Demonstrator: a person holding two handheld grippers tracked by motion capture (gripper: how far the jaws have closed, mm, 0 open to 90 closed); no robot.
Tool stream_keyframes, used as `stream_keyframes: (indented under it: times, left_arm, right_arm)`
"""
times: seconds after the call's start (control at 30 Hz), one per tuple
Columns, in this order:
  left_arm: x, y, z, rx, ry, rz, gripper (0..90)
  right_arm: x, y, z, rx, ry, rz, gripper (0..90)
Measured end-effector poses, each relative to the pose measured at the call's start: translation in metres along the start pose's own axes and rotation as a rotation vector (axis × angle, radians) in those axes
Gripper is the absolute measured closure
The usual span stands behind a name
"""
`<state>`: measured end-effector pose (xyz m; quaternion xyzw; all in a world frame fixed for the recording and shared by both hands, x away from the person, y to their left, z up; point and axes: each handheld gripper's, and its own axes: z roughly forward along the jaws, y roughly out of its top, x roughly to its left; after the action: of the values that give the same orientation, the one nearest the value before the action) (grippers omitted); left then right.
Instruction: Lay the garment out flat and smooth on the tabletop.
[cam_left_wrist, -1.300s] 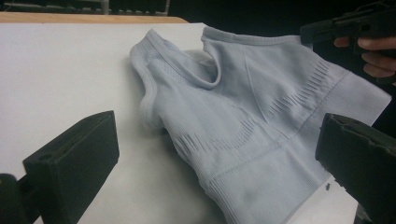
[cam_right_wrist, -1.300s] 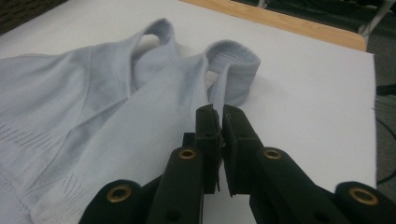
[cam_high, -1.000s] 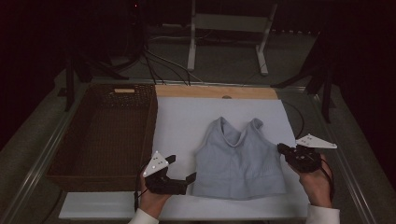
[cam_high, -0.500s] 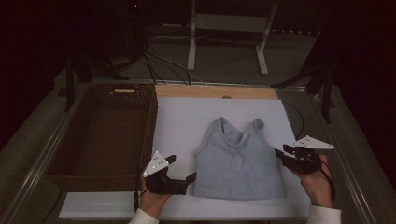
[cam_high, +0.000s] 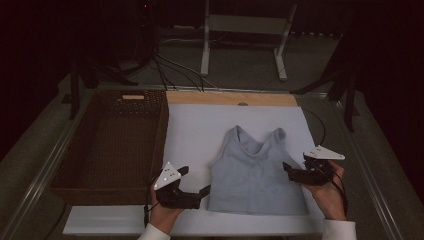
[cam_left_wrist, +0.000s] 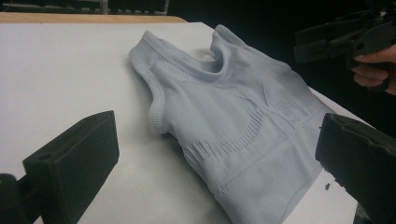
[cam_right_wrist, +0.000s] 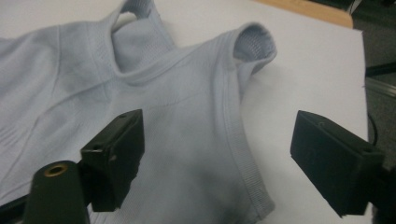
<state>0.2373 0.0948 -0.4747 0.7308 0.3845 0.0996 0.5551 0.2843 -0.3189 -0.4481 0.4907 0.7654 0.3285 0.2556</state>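
Tank top (cam_high: 256, 175) lies flat on the desk (cam_high: 200, 130) between both grippers. Right gripper (cam_high: 295, 172) fingers have just been opening, now wide, empty, straddling the side seam. Left gripper (cam_high: 192, 186) wide, empty. Pinch both layers at the edge.

A pale blue-grey tank top (cam_high: 256, 172) with ribbed knit bands lies on a white sheet (cam_high: 200, 130) edged by a tan wooden strip (cam_high: 230, 98), beside a dark brown woven basket (cam_high: 112, 145).

Top (cam_high: 257, 172) lies on board (cam_high: 192, 130), right of basket (cam_high: 112, 145).
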Motion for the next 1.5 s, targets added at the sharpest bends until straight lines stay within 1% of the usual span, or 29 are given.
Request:
stream_keyframes:
  times: [0.13,0.27,0.37,0.47,0.57,0.6,0.67,0.7,0.73,0.77,0.8,0.87,0.93,1.07,1.17,1.23,1.3,1.33,1.5]
  left_arm:
    - [0.000,0.000,0.000,0.000,-0.001,0.001,0.6]
    - [0.000,0.000,0.001,-0.001,-0.001,0.001,0.6]
    - [-0.001,-0.001,0.001,0.001,-0.002,0.002,0.6]
    - [-0.001,-0.001,0.002,0.006,-0.003,0.004,0.6]
    - [-0.001,-0.001,0.002,0.004,-0.002,0.003,0.6]
    - [-0.001,-0.001,0.002,0.002,-0.001,0.001,0.6]
    - [-0.001,-0.001,0.001,0.000,0.000,-0.001,0.6]
    - [-0.001,-0.001,0.002,0.000,0.001,-0.002,0.6]
    - [-0.001,-0.001,0.002,0.001,0.001,-0.002,0.6]
    - [-0.001,-0.001,0.002,0.002,0.001,-0.002,0.6]
    - [-0.001,-0.001,0.003,0.000,0.001,-0.002,0.6]
    - [-0.001,-0.001,0.004,0.006,0.002,0.001,0.6]
    - [-0.002,-0.001,0.005,0.006,0.000,0.001,0.6]
    - [-0.002,-0.001,0.005,0.007,-0.001,0.002,0.6]
    - [-0.001,-0.001,0.005,0.008,-0.005,0.000,0.6]
    - [-0.001,-0.001,0.006,0.011,-0.007,0.000,0.6]
    - [-0.001,-0.001,0.007,0.012,-0.010,0.004,0.6]
    - [-0.001,-0.001,0.007,0.012,-0.009,0.006,0.6]
    - [-0.002,-0.001,0.009,0.015,-0.015,0.010,0.6]
  right_arm:
    - [0.000,-0.005,0.008,0.024,0.007,0.005,17.0]
    - [-0.003,-0.009,0.013,0.040,-0.004,0.015,17.4]
    - [-0.004,-0.011,0.016,0.061,-0.050,0.003,19.1]
    - [-0.008,-0.014,0.018,0.071,-0.056,0.016,22.7]
    - [-0.011,-0.014,0.019,0.087,-0.062,0.016,29.9]
    - [-0.013,-0.014,0.019,0.085,-0.063,0.021,31.7]
    - [-0.016,-0.014,0.019,0.077,-0.046,0.044,37.3]
    - [-0.018,-0.013,0.018,0.075,-0.049,0.048,40.5]
    - [-0.019,-0.012,0.018,0.073,-0.049,0.051,47.4]
    - [-0.019,-0.011,0.017,0.071,-0.039,0.043,53.2]
    - [-0.019,-0.009,0.017,0.075,-0.036,0.032,55.3]
    - [-0.019,-0.007,0.018,0.080,-0.039,0.021,55.3]
    - [-0.020,-0.005,0.022,0.091,-0.032,0.034,54.1]
    - [-0.022,-0.003,0.031,0.107,-0.020,0.053,55.8]
    - [-0.019,-0.003,0.034,0.129,0.021,0.055,66.9]
    - [-0.016,-0.003,0.035,0.140,0.026,0.036,77.4]
    - [-0.015,-0.002,0.032,0.132,0.035,0.035,84.7]
    - [-0.014,-0.002,0.030,0.126,0.032,0.031,86.4]
    - [-0.009,-0.002,0.020,0.115,0.018,-0.007,87.3]
